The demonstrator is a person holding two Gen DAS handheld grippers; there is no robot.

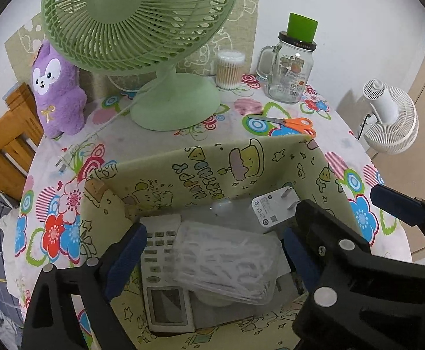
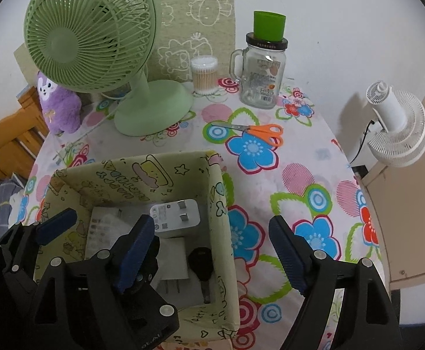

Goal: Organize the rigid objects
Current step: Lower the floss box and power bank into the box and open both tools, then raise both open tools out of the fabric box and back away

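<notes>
The left gripper (image 1: 212, 250) hangs wide over the box (image 1: 212, 157), above a clear case (image 1: 227, 265) and remote (image 1: 166, 300). The right gripper (image 2: 209, 253) gapes wide, empty, straddling the box's right wall. Scissors (image 2: 256, 131) lie nearer the table's far edge.

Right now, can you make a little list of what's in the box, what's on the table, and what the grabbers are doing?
box: open top, cartoon print, on the table
in box: remote, clear tray, white plug, black key
outside box: scissors, green fan, jar, swabs, purple toy
left gripper: open, above the box
right gripper: open, over the box's right wall
</notes>
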